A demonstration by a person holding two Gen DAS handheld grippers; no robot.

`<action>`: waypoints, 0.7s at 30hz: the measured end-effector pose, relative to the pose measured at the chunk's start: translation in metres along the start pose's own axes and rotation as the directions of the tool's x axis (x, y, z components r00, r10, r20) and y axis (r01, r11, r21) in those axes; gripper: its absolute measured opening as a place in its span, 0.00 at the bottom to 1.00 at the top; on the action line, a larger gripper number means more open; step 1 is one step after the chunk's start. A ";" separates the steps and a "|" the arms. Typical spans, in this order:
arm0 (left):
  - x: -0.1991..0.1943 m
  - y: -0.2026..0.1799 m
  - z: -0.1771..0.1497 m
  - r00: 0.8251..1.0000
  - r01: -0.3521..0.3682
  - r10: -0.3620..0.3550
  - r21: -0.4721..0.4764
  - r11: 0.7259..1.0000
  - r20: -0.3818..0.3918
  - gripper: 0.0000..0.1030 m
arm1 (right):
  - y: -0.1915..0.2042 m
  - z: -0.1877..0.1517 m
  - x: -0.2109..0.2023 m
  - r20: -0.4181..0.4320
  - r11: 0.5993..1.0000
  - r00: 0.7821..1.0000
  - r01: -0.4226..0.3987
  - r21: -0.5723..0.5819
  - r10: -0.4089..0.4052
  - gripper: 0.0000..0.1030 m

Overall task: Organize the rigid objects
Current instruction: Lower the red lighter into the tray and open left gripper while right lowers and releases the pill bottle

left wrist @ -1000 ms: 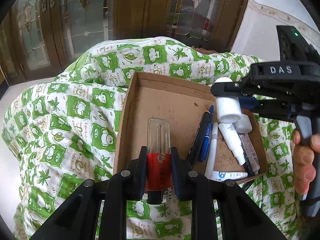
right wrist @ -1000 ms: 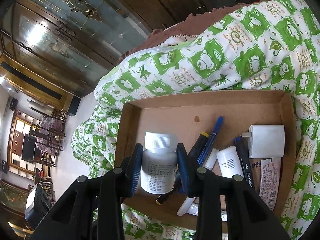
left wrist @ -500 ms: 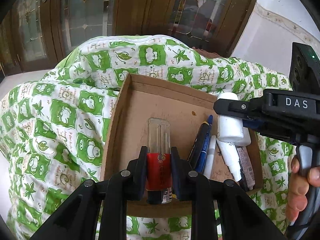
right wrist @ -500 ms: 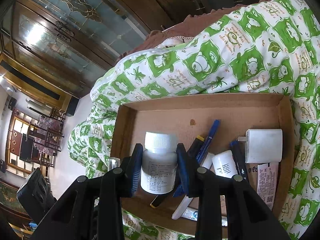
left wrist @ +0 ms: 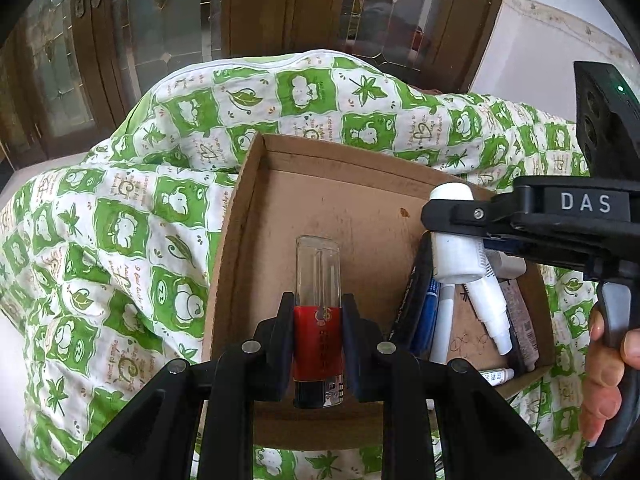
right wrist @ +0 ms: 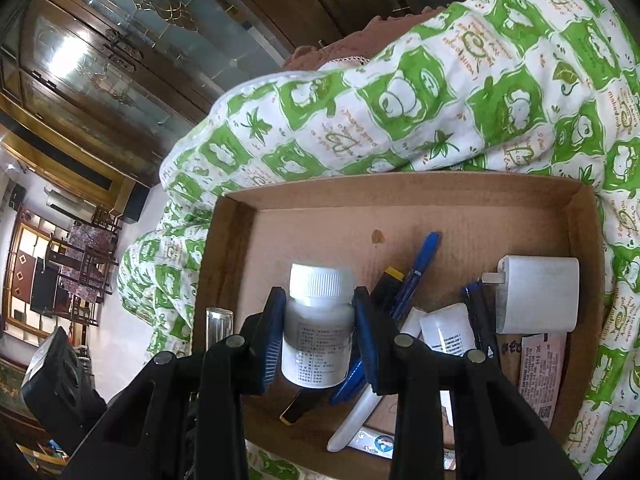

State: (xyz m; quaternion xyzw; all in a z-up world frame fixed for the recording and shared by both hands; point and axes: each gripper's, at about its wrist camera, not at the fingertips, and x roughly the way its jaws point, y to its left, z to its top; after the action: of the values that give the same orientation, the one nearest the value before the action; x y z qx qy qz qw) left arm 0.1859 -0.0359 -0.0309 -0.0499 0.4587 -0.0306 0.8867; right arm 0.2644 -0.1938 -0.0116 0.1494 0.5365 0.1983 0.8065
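My left gripper [left wrist: 318, 312] is shut on a red tube with a clear cap [left wrist: 318, 280], held over the left part of a shallow cardboard box [left wrist: 256, 168]. My right gripper [right wrist: 320, 320] is shut on a white pill bottle [right wrist: 318, 340], held above the box [right wrist: 400, 188]. The bottle [left wrist: 456, 236] and right gripper [left wrist: 452, 212] also show at the right of the left wrist view. The tube's clear cap [right wrist: 219, 320] shows at the left in the right wrist view.
In the box lie a blue pen [right wrist: 416, 268], a black marker [right wrist: 384, 284], a white dropper bottle [left wrist: 490, 312], a white charger plug [right wrist: 536, 292] and a sachet [right wrist: 540, 364]. The box rests on a green-and-white patterned quilt [left wrist: 120, 220]. Wooden glass-paned doors [left wrist: 180, 28] stand behind.
Both grippers have come closer together over the box, each still holding its object. The box looks larger and nearer in the left wrist view.
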 end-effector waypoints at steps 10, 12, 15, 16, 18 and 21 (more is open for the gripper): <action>0.007 -0.001 0.002 1.000 0.003 -0.003 0.004 1.000 -0.003 0.21 | 0.004 0.000 0.006 0.009 1.000 1.000 -0.013 -0.026 0.014 0.32; 0.009 -0.002 0.004 1.000 0.003 -0.003 0.004 1.000 -0.006 0.21 | 0.006 0.001 0.007 0.016 0.999 1.000 -0.017 -0.042 0.018 0.32; 0.009 -0.001 0.005 1.000 0.000 0.000 0.004 1.000 -0.011 0.21 | 0.009 0.003 0.010 0.020 0.998 0.999 -0.025 -0.059 0.027 0.32; 0.009 -0.001 0.004 1.000 -0.002 0.002 0.002 1.000 -0.011 0.21 | 0.009 0.004 0.011 0.021 0.998 0.999 -0.029 -0.063 0.030 0.32; 0.010 -0.001 0.005 1.000 -0.006 0.006 0.001 1.000 -0.014 0.21 | 0.008 0.004 0.016 0.022 0.997 0.999 -0.028 -0.072 0.030 0.32; 0.013 0.000 0.006 1.000 -0.007 0.007 -0.001 1.000 -0.019 0.21 | 0.007 0.002 0.021 0.020 0.996 0.999 -0.025 -0.086 0.027 0.32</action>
State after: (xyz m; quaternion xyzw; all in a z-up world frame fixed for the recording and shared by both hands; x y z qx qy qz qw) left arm 0.1983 -0.0369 -0.0380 -0.0483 0.4674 -0.0278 0.8823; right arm 0.2729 -0.1775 -0.0248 0.1239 0.5169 0.2300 0.8152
